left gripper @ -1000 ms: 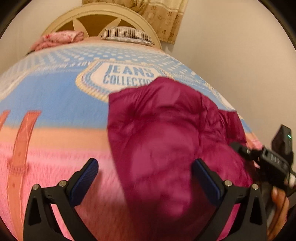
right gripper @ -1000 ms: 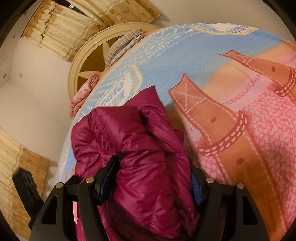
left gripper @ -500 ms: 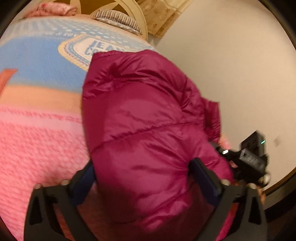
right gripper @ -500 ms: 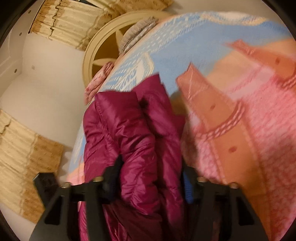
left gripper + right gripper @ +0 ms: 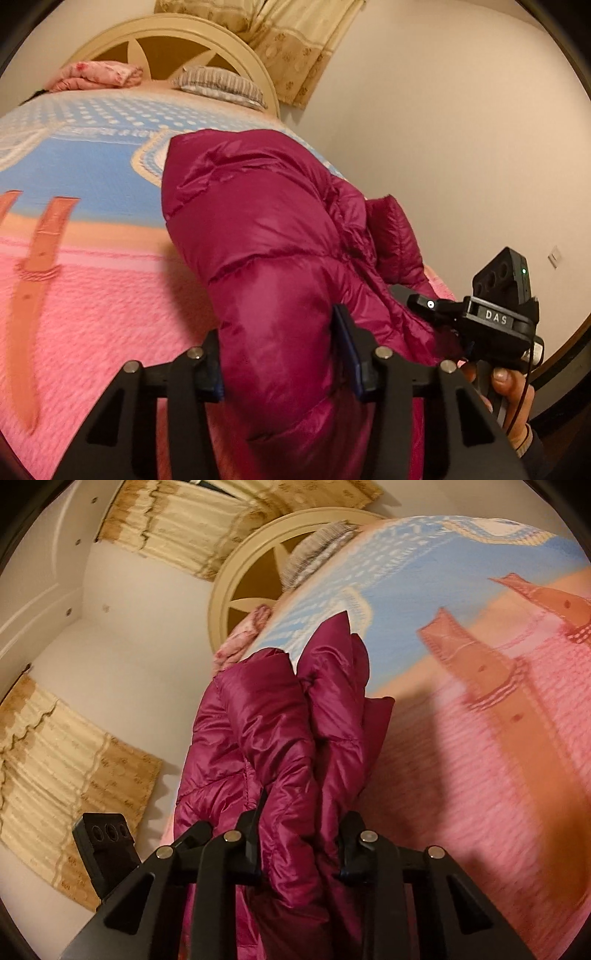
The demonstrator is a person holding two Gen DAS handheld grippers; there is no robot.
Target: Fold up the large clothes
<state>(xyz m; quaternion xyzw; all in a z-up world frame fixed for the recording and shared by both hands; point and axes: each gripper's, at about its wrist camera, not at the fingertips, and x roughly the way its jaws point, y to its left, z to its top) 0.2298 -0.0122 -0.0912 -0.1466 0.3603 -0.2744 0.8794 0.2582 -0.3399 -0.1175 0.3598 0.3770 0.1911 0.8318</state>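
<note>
The left hand-held gripper (image 5: 280, 360) is closing, pinching the puffy purple-red jacket (image 5: 266, 236); the jacket is lying bunched on the pink and blue bed (image 5: 92, 288); the right hand-held gripper (image 5: 301, 843) is closing, squeezing its folds too.

- You face a bed under a pink, orange and blue printed bedspread (image 5: 92, 302).
- A cream arched headboard (image 5: 207, 37) stands at its far end.
- Against it lie a grey striped pillow (image 5: 218, 83) and a folded pink floral quilt (image 5: 96, 74).
- Beige patterned curtains (image 5: 177, 528) hang on plain walls.
</note>
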